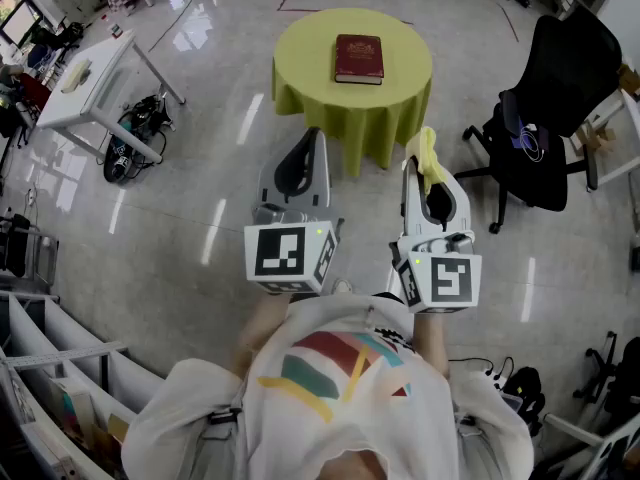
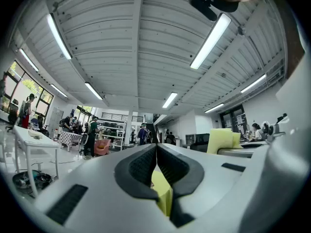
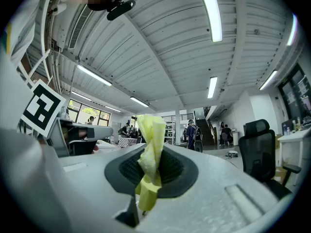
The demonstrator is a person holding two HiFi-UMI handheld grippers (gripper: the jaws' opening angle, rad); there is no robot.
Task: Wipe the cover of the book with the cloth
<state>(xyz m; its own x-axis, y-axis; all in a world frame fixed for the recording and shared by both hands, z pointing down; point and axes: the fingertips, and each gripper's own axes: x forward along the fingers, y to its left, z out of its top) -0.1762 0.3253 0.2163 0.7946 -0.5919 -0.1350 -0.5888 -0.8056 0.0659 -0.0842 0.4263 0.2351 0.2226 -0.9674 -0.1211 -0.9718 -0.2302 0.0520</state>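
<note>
The head view looks steeply down on the table (image 1: 300, 68) ahead. Both gripper views face forward, slightly upward, sharing the ceiling (image 2: 146, 42).

A shiny floor (image 1: 200, 198) holds a round table (image 1: 310, 58) and black chair (image 1: 565, 78)

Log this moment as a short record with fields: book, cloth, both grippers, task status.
Book: dark red hardcover book, lying closed on the round table with yellow-green tablecloth
Cloth: crumpled yellow cloth, clamped between the fingers of the right gripper
Left gripper: shut, holding nothing
Task status: both grippers short of the table; cloth not yet on the book
</note>
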